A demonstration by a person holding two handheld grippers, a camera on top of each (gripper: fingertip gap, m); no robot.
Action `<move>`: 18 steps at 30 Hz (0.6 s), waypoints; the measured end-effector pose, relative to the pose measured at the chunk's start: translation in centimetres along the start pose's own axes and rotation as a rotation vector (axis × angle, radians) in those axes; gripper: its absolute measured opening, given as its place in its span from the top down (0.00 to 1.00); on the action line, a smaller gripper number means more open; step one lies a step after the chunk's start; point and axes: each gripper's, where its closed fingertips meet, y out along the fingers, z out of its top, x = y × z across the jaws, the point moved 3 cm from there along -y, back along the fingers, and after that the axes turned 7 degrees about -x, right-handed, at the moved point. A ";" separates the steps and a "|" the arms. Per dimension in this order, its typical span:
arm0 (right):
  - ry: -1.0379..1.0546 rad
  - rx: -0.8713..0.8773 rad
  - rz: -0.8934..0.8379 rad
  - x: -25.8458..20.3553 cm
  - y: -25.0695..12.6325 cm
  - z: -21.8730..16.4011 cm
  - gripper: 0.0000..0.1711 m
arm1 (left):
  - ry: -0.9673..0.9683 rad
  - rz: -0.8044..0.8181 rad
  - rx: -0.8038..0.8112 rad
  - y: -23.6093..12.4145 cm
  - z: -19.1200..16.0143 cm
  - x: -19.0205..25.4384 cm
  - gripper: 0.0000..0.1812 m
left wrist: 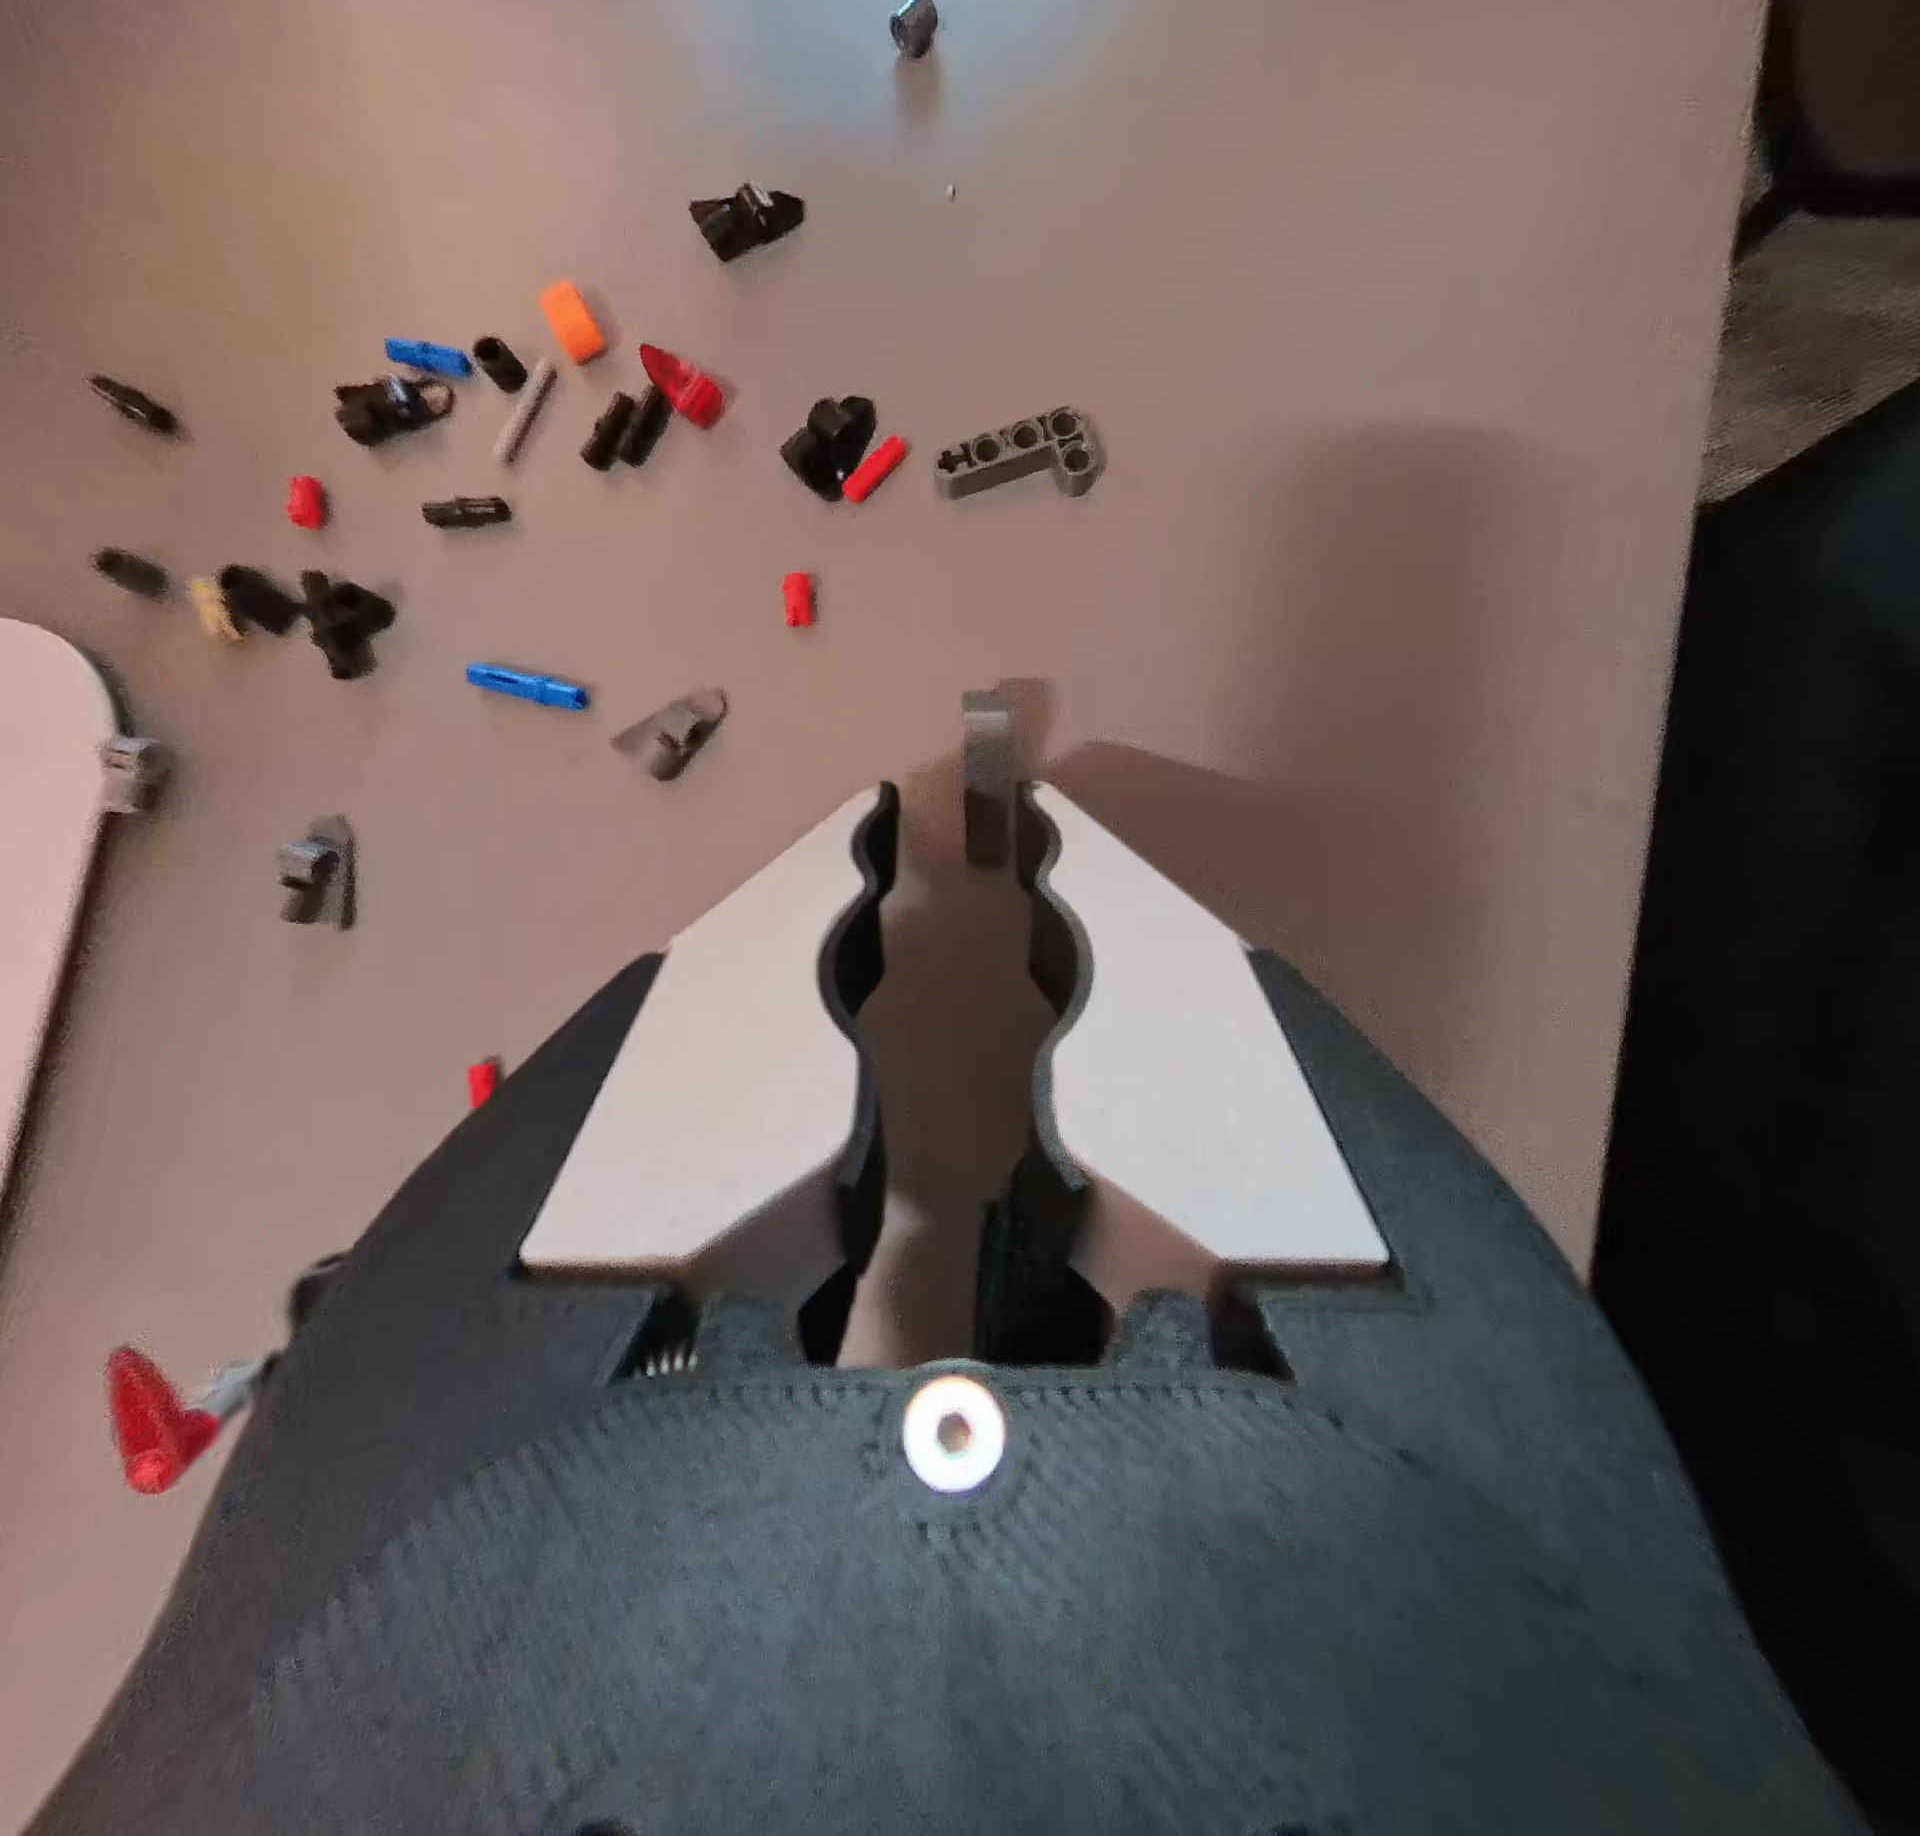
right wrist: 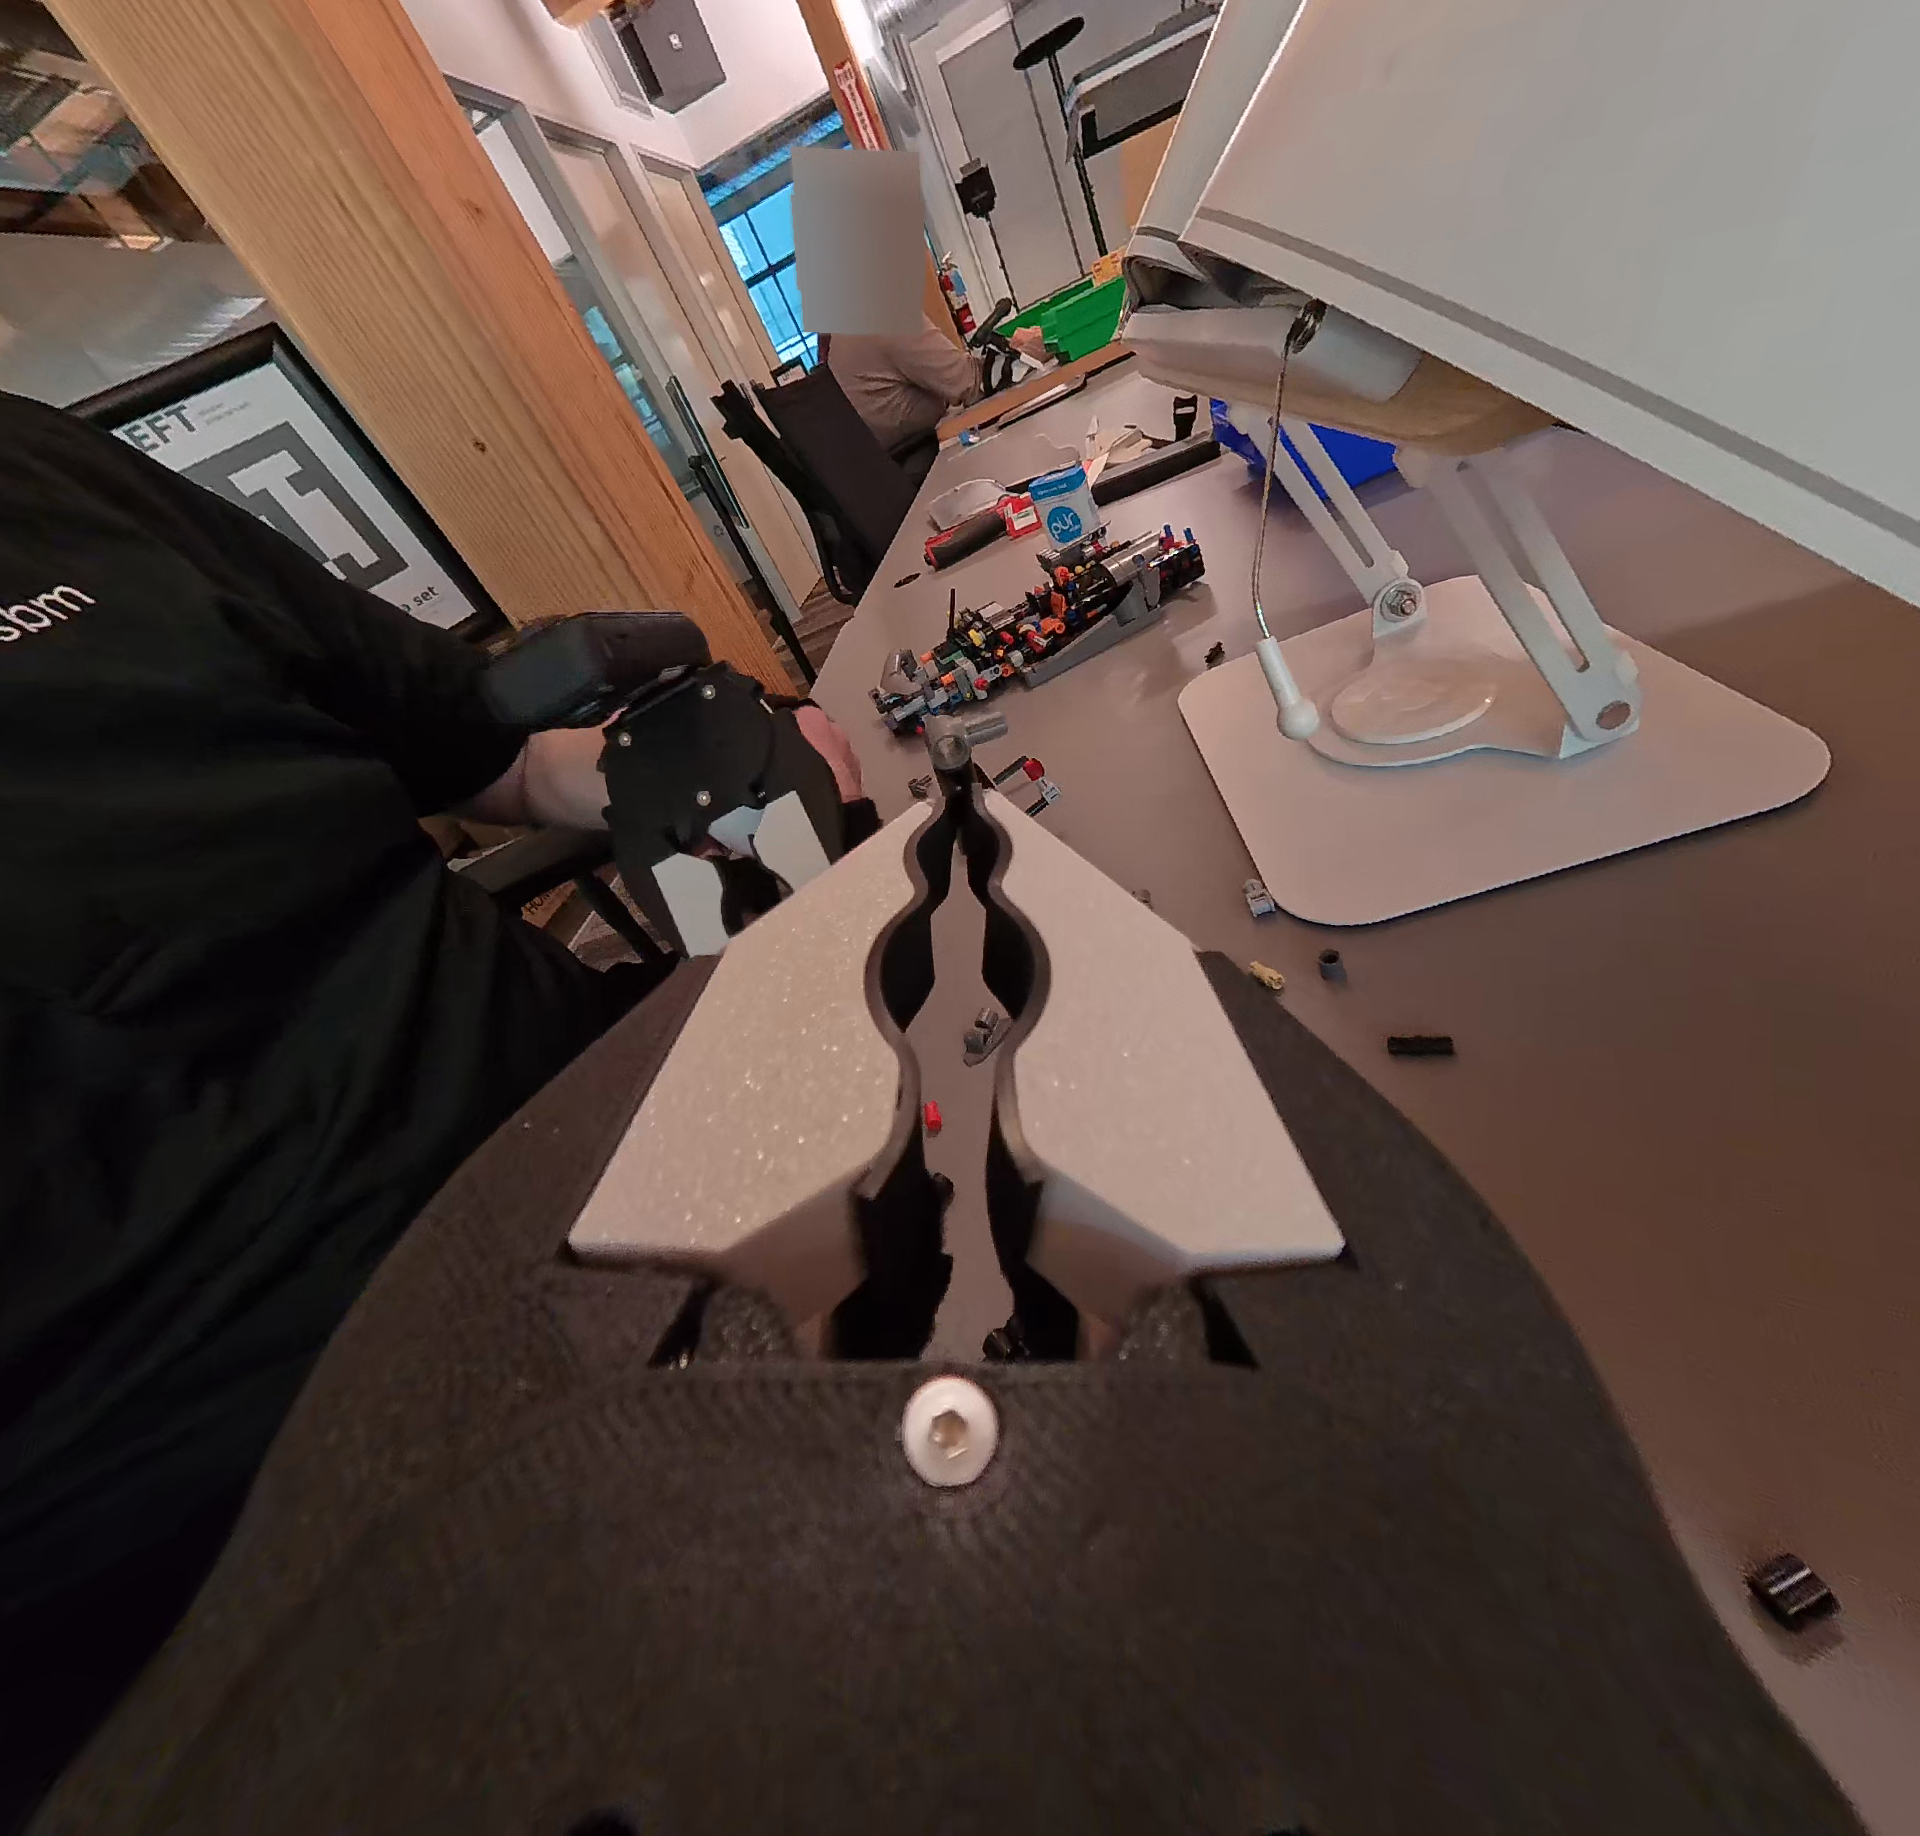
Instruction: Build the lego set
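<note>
Left gripper (left wrist: 956, 799) fingers apart beside a grey plastic beam (left wrist: 987, 778), right gripper (right wrist: 961, 799) clamped on a grey connector piece (right wrist: 951, 747); many loose bricks (left wrist: 520, 436) remain unassembled.

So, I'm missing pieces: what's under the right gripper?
Between the fingers of the right gripper, a grey piece and a red piece lie on the table. Anything beneath the fingers is hidden. Its tips hold a grey connector.

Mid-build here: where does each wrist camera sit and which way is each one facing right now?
Left wrist view: on the left gripper, looking down on the table with its scattered pieces; a grey piece sits between its fingers.
Right wrist view: on the right gripper, looking along the table toward the half-built model; a black sleeve and the left gripper show.
Shared: the table, loose pieces.
</note>
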 end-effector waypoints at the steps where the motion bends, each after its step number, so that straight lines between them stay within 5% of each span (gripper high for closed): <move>1: -0.001 -0.002 -0.001 0.0 0.0 0.0 1.00 | 0.017 0.012 0.003 0.0 0.2 0.0 0.85; 13: -0.008 -0.012 -0.005 0.0 0.2 -0.2 1.00 | 0.089 0.308 0.019 -1.0 0.7 -0.1 0.88; 18: -0.016 -0.019 -0.007 -0.2 0.4 -0.2 1.00 | 0.063 0.299 -0.010 0.1 0.3 -0.1 0.90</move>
